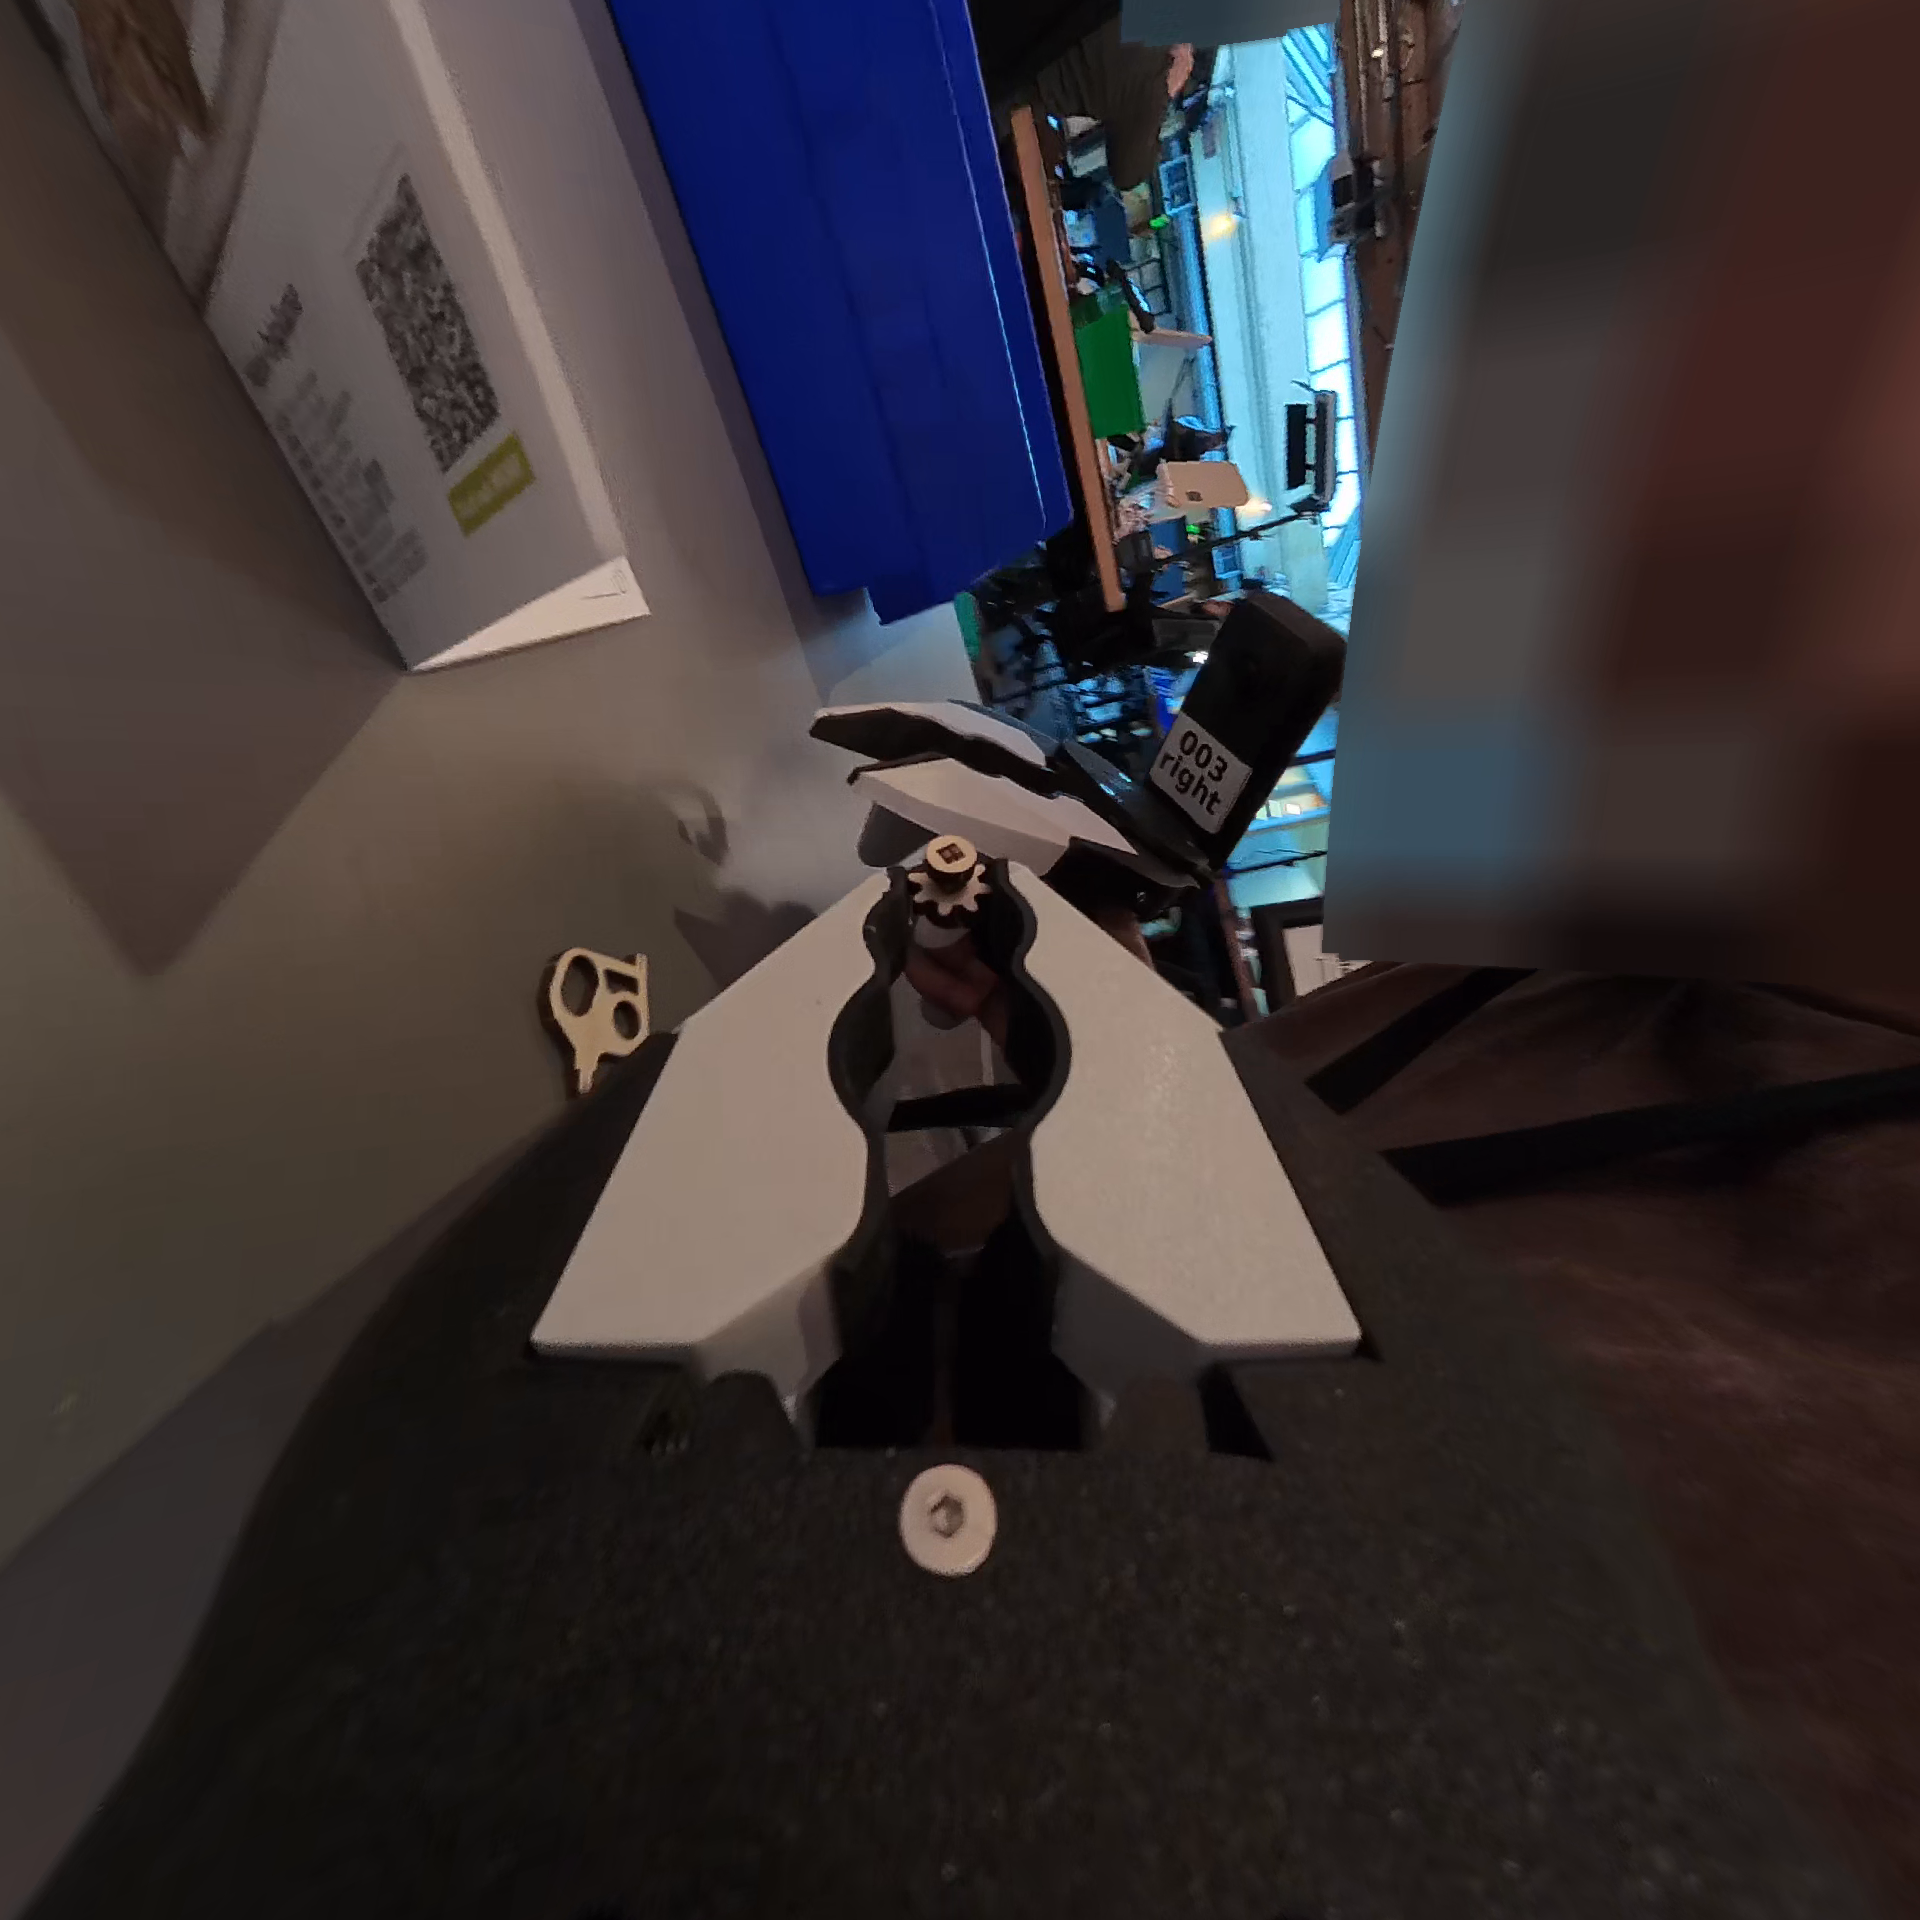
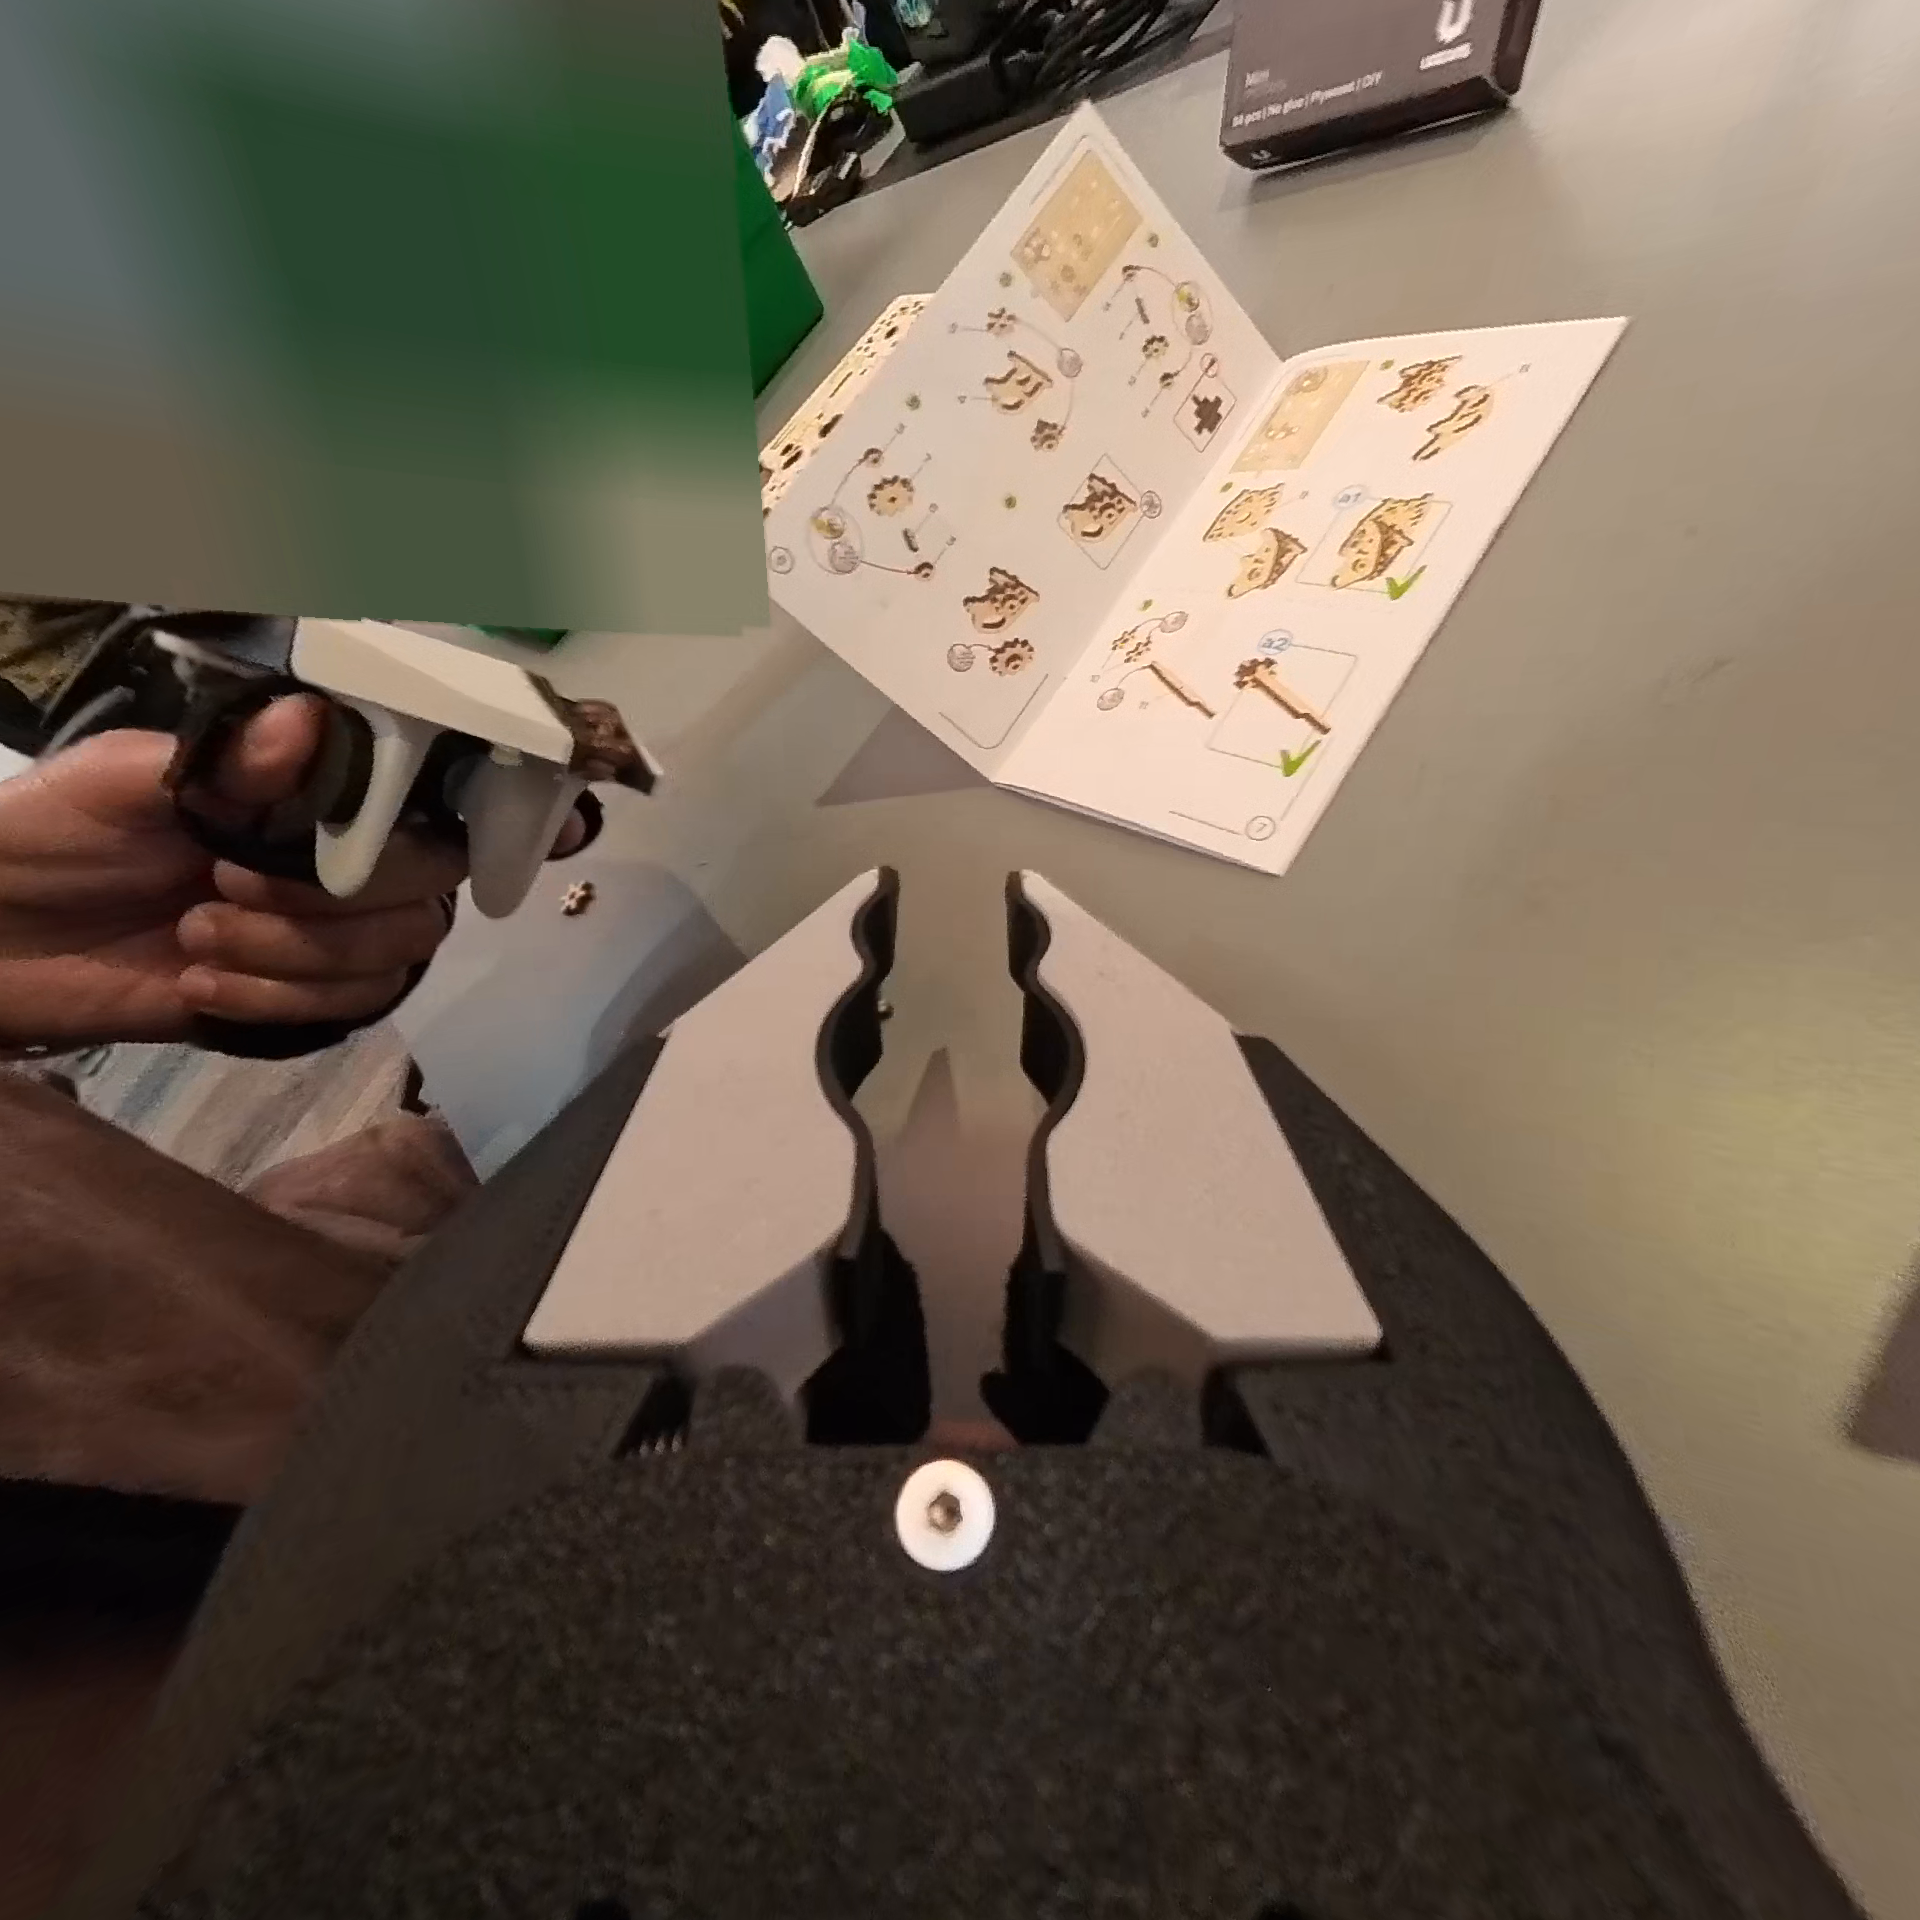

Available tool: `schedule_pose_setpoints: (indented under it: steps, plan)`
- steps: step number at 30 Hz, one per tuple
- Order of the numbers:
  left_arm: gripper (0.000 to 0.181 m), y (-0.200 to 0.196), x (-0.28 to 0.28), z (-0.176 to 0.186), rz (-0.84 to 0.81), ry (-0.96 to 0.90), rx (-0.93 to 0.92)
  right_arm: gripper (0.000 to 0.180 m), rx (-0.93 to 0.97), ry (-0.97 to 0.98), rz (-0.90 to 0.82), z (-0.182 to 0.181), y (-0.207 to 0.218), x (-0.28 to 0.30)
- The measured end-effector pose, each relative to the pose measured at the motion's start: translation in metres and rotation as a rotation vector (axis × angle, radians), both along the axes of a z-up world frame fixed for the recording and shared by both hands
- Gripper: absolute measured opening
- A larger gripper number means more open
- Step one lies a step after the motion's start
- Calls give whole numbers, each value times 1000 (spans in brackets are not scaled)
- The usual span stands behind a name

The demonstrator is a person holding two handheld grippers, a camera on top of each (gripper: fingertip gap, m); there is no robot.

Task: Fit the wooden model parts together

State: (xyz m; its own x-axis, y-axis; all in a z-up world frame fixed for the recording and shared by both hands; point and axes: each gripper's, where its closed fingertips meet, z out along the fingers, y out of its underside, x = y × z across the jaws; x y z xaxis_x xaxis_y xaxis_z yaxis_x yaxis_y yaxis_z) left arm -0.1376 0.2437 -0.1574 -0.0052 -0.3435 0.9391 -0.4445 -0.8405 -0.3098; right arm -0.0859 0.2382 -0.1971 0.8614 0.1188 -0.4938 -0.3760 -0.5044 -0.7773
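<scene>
My left gripper [image 1: 948, 883] is shut on a small wooden gear on a short axle [image 1: 941, 891], pinched at the fingertips and held above the grey table. In the right wrist view the left gripper [image 2: 597, 753] sits at the left in a person's hand, with a dark wooden part [image 2: 608, 740] in its tips. My right gripper [image 2: 951, 899] is open and empty, above the table just right of the left one. It also shows in the left wrist view [image 1: 966, 774], just beyond the gear. A loose small gear [image 2: 577, 896] lies on the table. A flat wooden piece with holes [image 1: 597, 1013] lies left of my left gripper.
An open instruction booklet [image 2: 1143, 499] lies ahead of the right gripper, with a cut wooden sheet [image 2: 831, 416] under its left edge. A dark box [image 2: 1371, 73] stands at the far right. A green object [image 2: 779, 291] and a blue bin [image 1: 862, 291] stand near the table's edge. The gap from one gripper's tips to the other's is roughly 7 cm.
</scene>
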Motion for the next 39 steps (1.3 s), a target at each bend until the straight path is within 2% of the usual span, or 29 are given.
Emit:
schedule_pose_setpoints:
  steps: [4,8,11,15,18,21,26,32,39]
  plan:
    - [13,9,-17,7,57,4,103,25,-2,-6,157,-1,-3,-34]
    - [12,11,-30,19,112,-68,171,24,36,-90,331,4,-7,-82]
    - [12,5,-41,36,123,-225,271,22,120,-55,392,22,-7,-109]
    - [12,3,-58,65,143,-434,349,22,291,-1,352,61,-4,-114]
    - [12,6,-65,80,188,-509,222,20,398,-134,303,79,-1,-116]
    - [12,8,-71,93,248,-608,-18,19,485,-244,243,94,1,-127]
    - [12,-3,-74,93,258,-650,-317,18,595,-441,124,116,1,-133]
    - [12,-12,-76,83,262,-605,-400,17,602,-600,111,119,-7,-135]
    - [12,-15,-76,81,288,-586,-393,13,584,-697,125,111,-7,-136]
